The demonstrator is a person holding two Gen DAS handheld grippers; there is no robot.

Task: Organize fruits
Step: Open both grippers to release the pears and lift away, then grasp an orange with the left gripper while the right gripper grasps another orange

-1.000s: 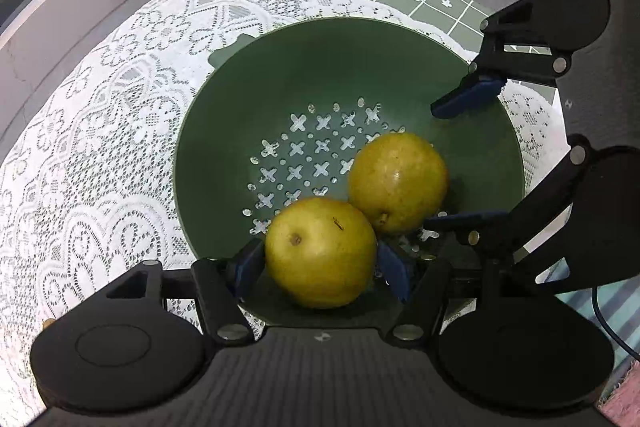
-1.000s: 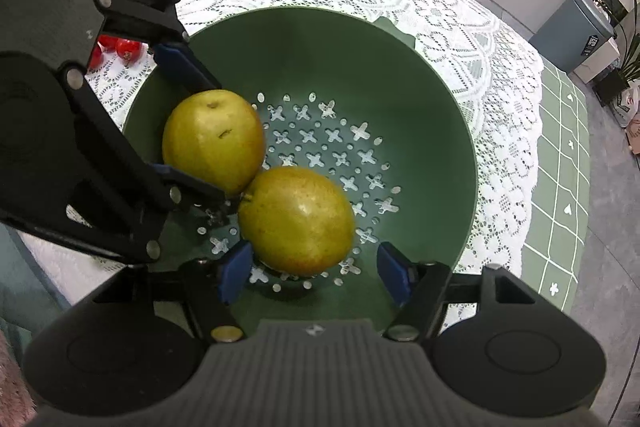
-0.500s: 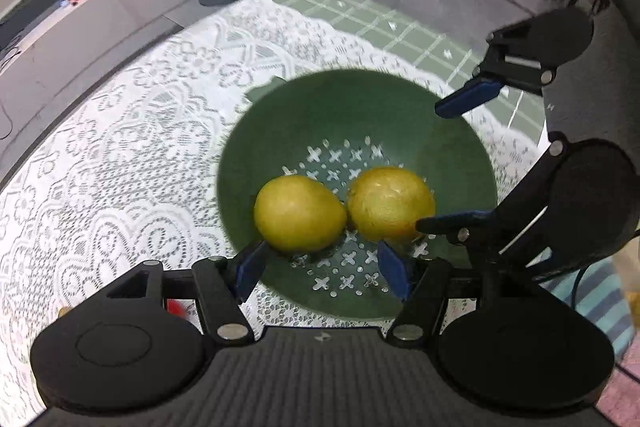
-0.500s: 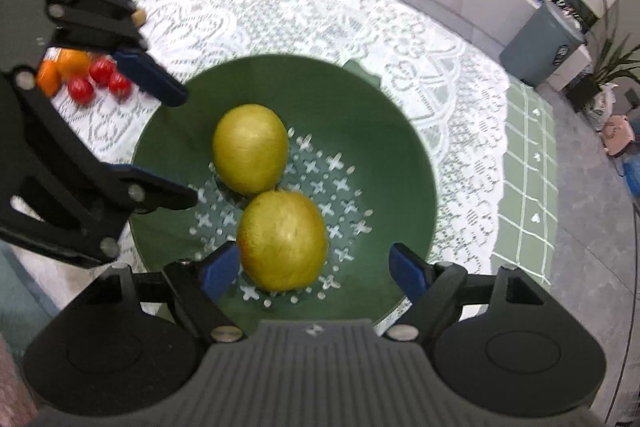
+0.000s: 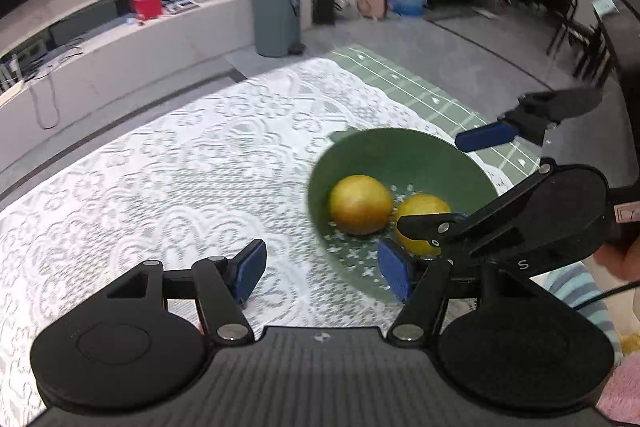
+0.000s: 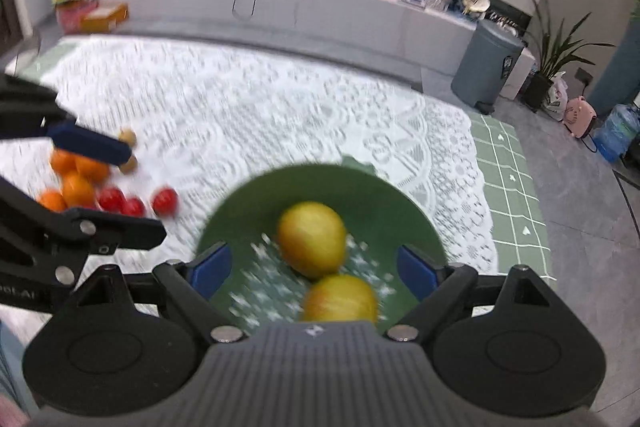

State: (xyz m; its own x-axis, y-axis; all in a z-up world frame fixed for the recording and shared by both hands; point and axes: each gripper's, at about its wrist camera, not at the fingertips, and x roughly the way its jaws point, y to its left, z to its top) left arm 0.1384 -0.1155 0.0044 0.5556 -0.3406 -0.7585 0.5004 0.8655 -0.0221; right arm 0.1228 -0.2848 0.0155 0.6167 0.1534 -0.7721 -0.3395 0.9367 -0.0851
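Observation:
Two yellow-green pears (image 5: 360, 204) (image 5: 420, 211) lie side by side in a green perforated bowl (image 5: 404, 155); the right wrist view shows both pears (image 6: 312, 239) (image 6: 340, 301) in the bowl (image 6: 320, 183). My left gripper (image 5: 322, 269) is open and empty, raised above the lace cloth left of the bowl. My right gripper (image 6: 314, 269) is open and empty, raised over the bowl's near side. Oranges (image 6: 74, 183) and small red fruits (image 6: 134, 203) lie on the cloth at the left.
A white lace tablecloth (image 5: 180, 167) covers the table, with a green checked mat (image 6: 512, 195) at its far right end. Two small brown fruits (image 6: 128, 151) lie beside the oranges. A grey bin (image 6: 486, 67) stands on the floor beyond.
Both grippers have let go of the pears and pulled up and back from the bowl. Both pears now rest in the bowl. The left gripper has swung to the left.

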